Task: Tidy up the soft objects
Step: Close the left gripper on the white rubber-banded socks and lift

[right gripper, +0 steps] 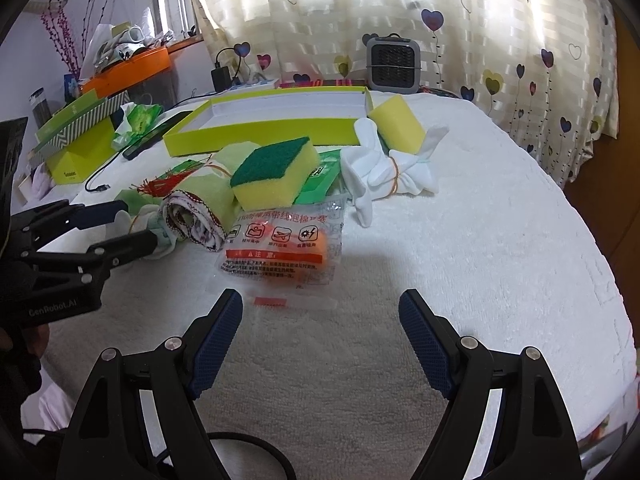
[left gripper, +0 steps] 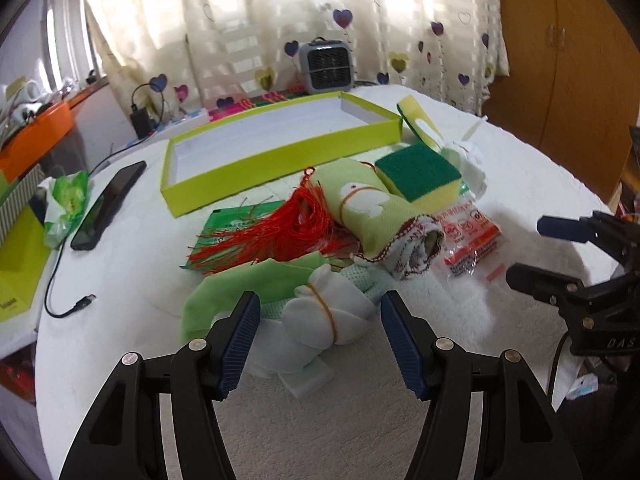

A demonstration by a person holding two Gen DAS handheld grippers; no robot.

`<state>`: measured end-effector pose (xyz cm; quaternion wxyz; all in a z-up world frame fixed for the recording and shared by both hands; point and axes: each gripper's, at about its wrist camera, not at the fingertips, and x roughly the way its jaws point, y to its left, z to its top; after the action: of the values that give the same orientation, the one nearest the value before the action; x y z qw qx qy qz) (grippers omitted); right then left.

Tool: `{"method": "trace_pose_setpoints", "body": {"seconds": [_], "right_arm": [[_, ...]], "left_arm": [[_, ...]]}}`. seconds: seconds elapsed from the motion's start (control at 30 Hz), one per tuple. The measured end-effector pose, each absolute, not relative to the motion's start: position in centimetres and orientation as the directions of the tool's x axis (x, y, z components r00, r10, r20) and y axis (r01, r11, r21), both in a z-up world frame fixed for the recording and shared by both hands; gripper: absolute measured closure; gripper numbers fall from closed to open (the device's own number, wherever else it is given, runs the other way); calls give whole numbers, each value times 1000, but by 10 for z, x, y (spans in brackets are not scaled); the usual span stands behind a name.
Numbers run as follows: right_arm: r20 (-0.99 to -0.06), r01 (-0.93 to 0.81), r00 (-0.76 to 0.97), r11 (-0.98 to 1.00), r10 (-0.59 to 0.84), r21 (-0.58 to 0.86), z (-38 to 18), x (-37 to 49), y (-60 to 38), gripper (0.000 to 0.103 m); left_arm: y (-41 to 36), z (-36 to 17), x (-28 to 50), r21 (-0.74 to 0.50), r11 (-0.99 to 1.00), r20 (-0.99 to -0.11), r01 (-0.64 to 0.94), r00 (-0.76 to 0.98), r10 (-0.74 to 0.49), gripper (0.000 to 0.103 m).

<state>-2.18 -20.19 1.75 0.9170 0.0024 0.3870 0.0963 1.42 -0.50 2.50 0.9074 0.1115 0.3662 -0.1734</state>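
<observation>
Straddling the white sock bundle (left gripper: 320, 320), left claw (left gripper: 316, 344) gapes wide, empty.

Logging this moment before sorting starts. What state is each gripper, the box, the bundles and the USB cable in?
left gripper: open, straddling the white cloth bundle
right gripper: open, holding nothing
lime-green box: lidless, nothing inside
white cloth bundle: tied with a rubber band
green rolled towel: rolled, banded
white glove bundle: banded
USB cable: loose end unplugged
</observation>
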Motion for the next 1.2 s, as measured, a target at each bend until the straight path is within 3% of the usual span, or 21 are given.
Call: {"method": "trace_pose_setpoints", "body": {"seconds": [0.3, 0.53, 0.67, 1.2], "right_arm": [[-719, -175, 671, 981, 178, 79, 15, -16, -199, 22], [-725, -181, 664, 980, 181, 79, 14, -13, -195, 22], [-726, -182, 664, 980, 179, 76, 14, -13, -194, 22], [-679, -237, 686, 962, 262, 132, 29, -19, -191, 22]], "left_arm": [[-10, 25, 7, 86, 894, -710, 440, 657, -255, 58], [-21, 20, 5, 168, 876, -706, 451, 676, -213, 58], [-20, 22, 2, 163, 877, -703, 453, 677, -219, 67], [47, 62, -23, -117, 913, -603, 390, 703, -377, 71]]}}
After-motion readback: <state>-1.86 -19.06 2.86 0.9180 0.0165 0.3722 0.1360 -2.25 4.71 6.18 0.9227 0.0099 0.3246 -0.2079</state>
